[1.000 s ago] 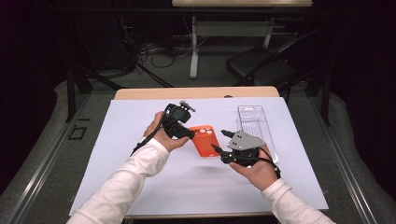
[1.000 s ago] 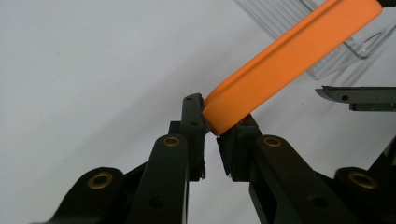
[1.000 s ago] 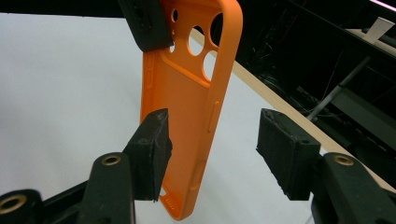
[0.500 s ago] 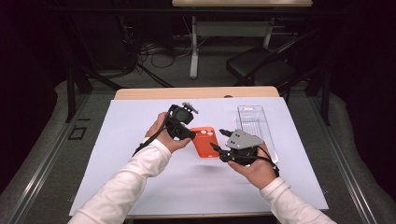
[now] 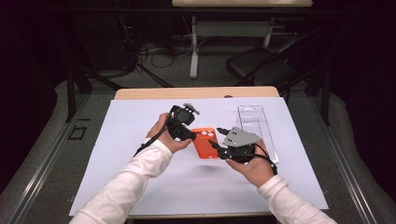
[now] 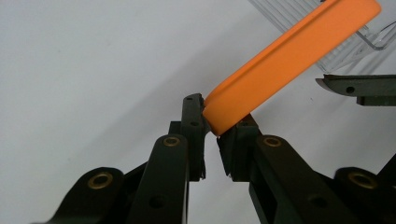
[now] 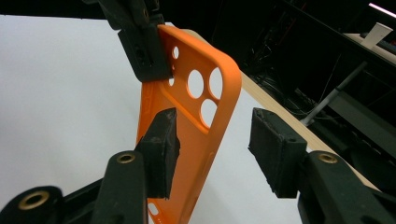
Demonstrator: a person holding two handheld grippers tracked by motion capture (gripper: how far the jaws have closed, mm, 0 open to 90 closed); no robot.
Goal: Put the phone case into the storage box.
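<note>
Two tools meet at one orange phone case (image 5: 205, 142), held up just above the white sheet (image 5: 126, 130) on the counter (image 5: 140, 93). The left tool (image 6: 211, 133) pinches one end of it tight. The right tool (image 7: 212, 140) has just been closing — its pads sit on both sides of the case, not squeezing it. A clear tray (image 5: 254, 123) lies near. No words or labels can be read on the case.

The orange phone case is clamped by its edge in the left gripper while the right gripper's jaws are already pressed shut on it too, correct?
Not quite. The left gripper does clamp the orange phone case, but the right gripper is open: the right gripper view shows one pad beside the case, the other apart.
</note>
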